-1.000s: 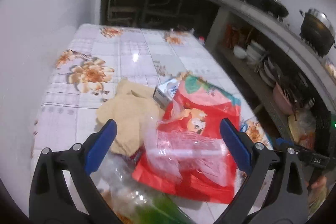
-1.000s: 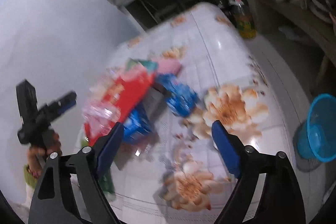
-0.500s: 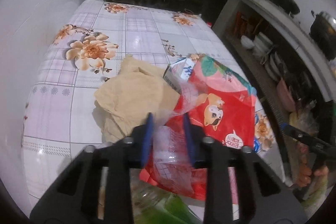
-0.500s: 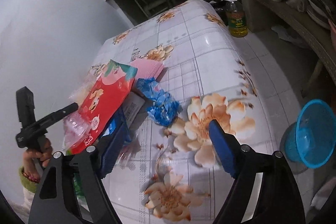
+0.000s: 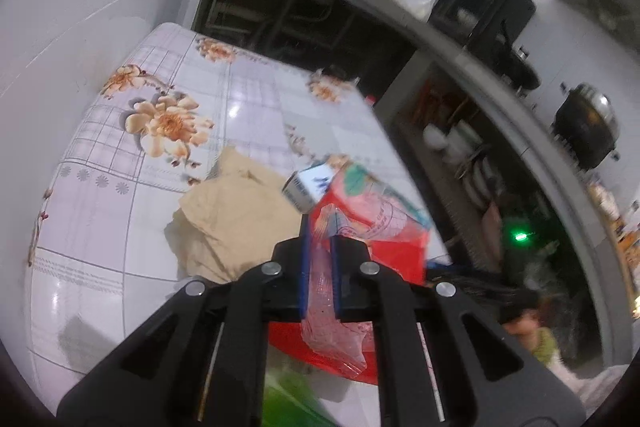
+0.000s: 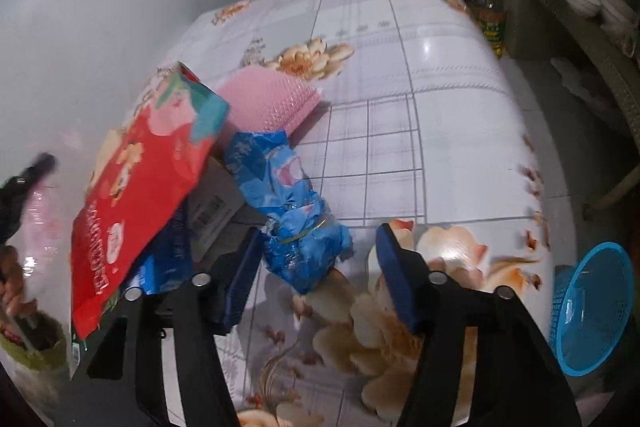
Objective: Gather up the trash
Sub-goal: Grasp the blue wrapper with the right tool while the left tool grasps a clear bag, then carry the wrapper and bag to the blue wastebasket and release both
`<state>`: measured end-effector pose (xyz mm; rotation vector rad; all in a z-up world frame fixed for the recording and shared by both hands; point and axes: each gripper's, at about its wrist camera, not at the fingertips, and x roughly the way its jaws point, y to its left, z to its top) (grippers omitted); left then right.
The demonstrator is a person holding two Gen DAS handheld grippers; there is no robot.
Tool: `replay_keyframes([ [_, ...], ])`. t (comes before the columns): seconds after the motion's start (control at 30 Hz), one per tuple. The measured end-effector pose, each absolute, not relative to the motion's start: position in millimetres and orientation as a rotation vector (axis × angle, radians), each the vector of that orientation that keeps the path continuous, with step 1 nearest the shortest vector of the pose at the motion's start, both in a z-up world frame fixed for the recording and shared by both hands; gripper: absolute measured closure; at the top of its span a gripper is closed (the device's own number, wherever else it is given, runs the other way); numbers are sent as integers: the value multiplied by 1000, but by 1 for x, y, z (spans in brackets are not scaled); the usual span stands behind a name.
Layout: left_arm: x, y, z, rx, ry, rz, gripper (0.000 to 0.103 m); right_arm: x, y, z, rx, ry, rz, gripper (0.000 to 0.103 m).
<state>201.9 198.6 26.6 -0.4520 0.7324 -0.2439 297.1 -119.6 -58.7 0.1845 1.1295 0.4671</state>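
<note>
My left hand-held gripper [image 5: 320, 259] is clamped on the clear wrapper [image 5: 324, 307], closing. My right hand-held gripper [image 6: 320, 259] is closing around the blue wrapper [image 6: 296, 223], pads not pressing it

Left tool [image 5: 320, 247] jaws closing, pinching clear plastic film [image 5: 324, 291] – right tool [image 6: 316, 267] angled down, jaws half-spread and closing, pads off everything.

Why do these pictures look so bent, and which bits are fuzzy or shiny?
Both views: fisheye lens curves the table. Left view: right side smeared around a green light; glare on the cloth. Right view: the left edge blurs, glare near the oil bottle.
</note>
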Motion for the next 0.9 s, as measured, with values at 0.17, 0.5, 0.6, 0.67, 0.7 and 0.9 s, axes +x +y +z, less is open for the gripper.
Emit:
replay_keyframes([
  [0.17, 192, 196, 42, -470, 687, -274, 96, 296, -121, -59, 223, 1150, 475, 73],
  [0.5, 189, 172, 54, -434, 677, -314, 96, 266, -165, -57, 339, 1158, 399, 78],
  [0.6, 190, 156, 58, -409, 683, -335, 96, 254, -185, -55, 390, 1151, 369, 79],
  [0.67, 193, 140, 62, -388, 687, -367, 96, 244, -202, -50, 420, 1132, 348, 79],
  [0.7, 196, 130, 64, -376, 691, -384, 96, 239, -210, -47, 432, 1118, 335, 79],
  [0.9, 217, 52, 74, -295, 720, -514, 96, 196, -284, -26, 537, 1010, 183, 79],
])
